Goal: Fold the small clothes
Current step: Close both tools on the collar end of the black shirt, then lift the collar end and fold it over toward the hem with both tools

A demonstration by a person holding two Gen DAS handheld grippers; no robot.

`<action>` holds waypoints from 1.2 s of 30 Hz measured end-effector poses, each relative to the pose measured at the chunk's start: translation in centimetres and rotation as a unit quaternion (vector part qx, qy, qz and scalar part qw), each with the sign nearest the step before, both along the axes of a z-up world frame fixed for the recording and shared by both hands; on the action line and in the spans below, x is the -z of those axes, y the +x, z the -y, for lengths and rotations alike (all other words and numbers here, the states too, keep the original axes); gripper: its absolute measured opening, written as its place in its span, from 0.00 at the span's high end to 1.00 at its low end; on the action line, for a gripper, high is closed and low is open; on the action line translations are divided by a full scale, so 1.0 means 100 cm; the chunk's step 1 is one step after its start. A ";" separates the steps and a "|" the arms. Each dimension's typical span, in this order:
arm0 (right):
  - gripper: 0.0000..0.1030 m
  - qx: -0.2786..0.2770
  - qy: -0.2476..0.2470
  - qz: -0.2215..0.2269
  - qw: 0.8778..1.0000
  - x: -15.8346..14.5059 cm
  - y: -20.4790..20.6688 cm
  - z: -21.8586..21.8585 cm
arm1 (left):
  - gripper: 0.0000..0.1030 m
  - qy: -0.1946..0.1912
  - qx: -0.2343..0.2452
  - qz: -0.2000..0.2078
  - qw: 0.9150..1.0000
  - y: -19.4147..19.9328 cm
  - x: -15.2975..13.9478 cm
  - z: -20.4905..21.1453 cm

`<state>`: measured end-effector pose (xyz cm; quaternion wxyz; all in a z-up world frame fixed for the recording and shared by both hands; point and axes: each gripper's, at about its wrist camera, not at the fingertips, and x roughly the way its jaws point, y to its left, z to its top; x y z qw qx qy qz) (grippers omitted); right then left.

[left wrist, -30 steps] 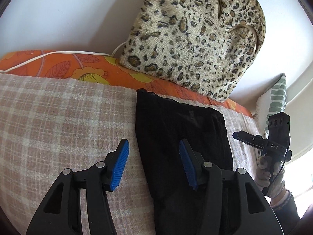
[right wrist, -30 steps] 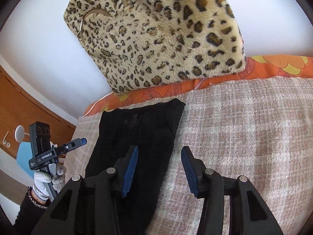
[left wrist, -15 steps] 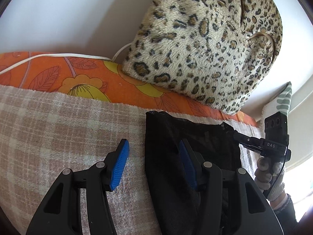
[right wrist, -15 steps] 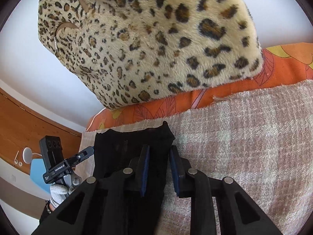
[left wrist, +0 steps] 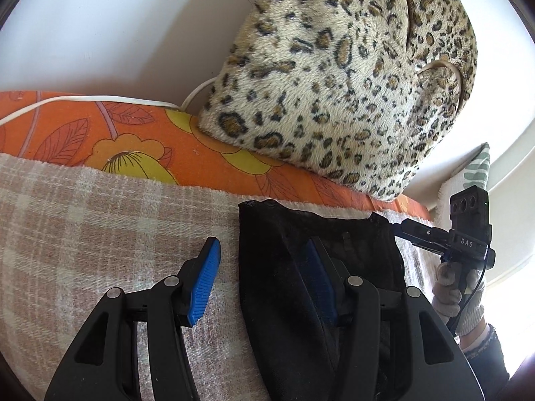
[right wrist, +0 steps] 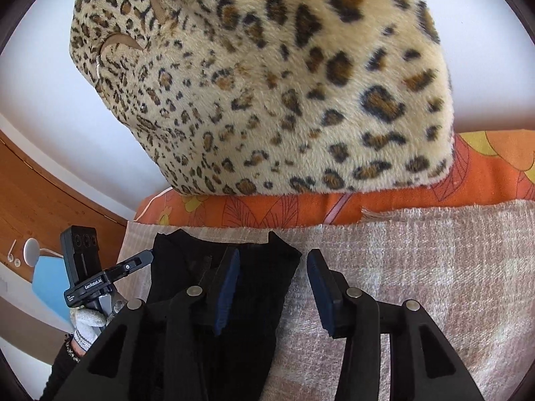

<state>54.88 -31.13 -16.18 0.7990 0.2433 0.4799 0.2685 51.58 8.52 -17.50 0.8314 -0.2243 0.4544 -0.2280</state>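
Black garment (left wrist: 294,287) lying folded on the plaid blanket (left wrist: 100,234), its far edge just short of the orange floral sheet (left wrist: 133,133) and below the leopard-print cushion (left wrist: 334,77). Left gripper (left wrist: 264,280) spread wide, one blue pad on the garment, the other over bare blanket beside it. Right gripper (right wrist: 272,287) likewise spread, straddling the garment's opposite edge.

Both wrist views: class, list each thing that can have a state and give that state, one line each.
left tool: open, straddling the garment's edge.
right tool: open, one finger over the garment, one over the blanket.
black garment: lying on the blanket, far edge rumpled, gripped by neither tool.
plaid blanket: spread flat.
leopard cushion: propped upright against the wall.
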 end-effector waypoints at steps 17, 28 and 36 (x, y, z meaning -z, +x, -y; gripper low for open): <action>0.97 -0.036 -0.036 0.025 0.998 -0.002 -0.011 -0.035 | 0.97 0.022 0.034 0.041 0.998 0.008 -0.010 0.030; 0.98 -0.043 -0.044 0.067 0.996 -0.064 -0.046 -0.036 | 0.97 0.012 0.045 0.086 0.995 -0.029 -0.059 0.030; 0.98 -0.060 -0.071 0.094 0.991 -0.105 -0.097 -0.052 | 0.97 0.025 0.056 0.108 0.992 -0.076 -0.088 0.033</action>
